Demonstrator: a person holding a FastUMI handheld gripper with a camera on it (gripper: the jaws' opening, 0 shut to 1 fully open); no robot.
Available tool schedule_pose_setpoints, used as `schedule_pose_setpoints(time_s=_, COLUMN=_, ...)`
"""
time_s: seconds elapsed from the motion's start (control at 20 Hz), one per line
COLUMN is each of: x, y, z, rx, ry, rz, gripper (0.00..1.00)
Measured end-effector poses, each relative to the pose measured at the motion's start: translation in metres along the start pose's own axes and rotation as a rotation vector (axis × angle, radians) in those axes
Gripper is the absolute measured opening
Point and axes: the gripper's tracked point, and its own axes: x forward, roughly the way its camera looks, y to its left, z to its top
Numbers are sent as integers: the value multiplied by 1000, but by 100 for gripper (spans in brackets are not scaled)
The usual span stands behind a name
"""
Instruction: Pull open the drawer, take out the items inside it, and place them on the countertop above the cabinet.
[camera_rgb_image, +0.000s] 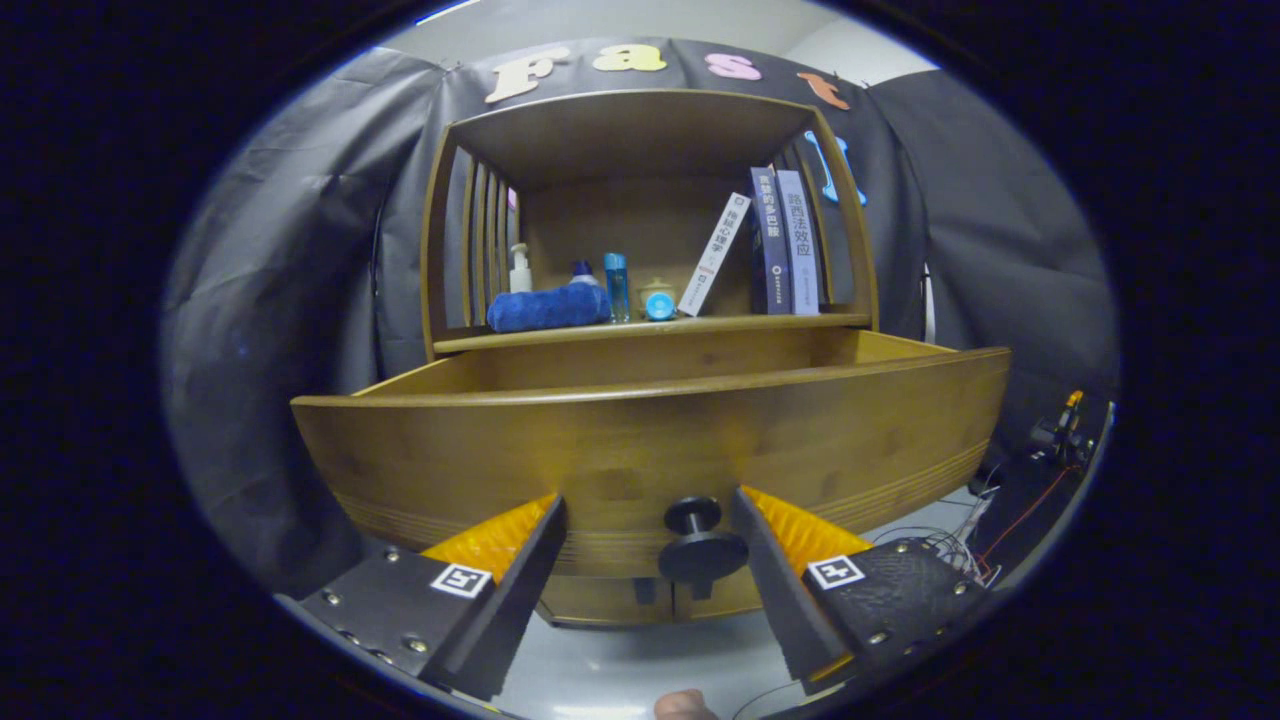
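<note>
The gripper (648, 500) has its jaws spread wide and grips nothing. A round dark knob (700, 540) sits in the gap between the fingers, nearer the finger at 3 o'clock and touching neither. The knob is fixed to the front panel of the drawer (640, 450), which stands pulled out from the wooden cabinet (850, 230); the panel is just ahead of the fingertips, and the inside of the drawer is hidden behind its top edge. Beyond the drawer, toward 12 o'clock, the countertop (650, 328) carries a rolled blue cloth (548, 307), a white pump bottle (519, 270) behind it, a blue bottle (616, 285) and a small round container (658, 300). At about 1 o'clock from these, one white book (714, 255) leans against two upright books (785, 240). Cables (960, 540) lie on the floor at 4 o'clock.
</note>
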Motion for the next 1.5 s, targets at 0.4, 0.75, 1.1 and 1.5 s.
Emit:
schedule_pose_setpoints(time_s=0.4, x=8, y=-3, z=3, rx=-7, ry=-17, rz=7, gripper=99)
schedule_pose_setpoints(time_s=0.75, x=10, y=-1, z=3, rx=-13, ry=-25, rz=8, gripper=99)
schedule_pose_setpoints(time_s=1.1, x=39, y=0, z=10, rx=-8, ry=-74, rz=18, gripper=99)
schedule_pose_setpoints(time_s=1.5, x=105, y=6, z=25, rx=-25, ry=-118, rz=-4, gripper=99)
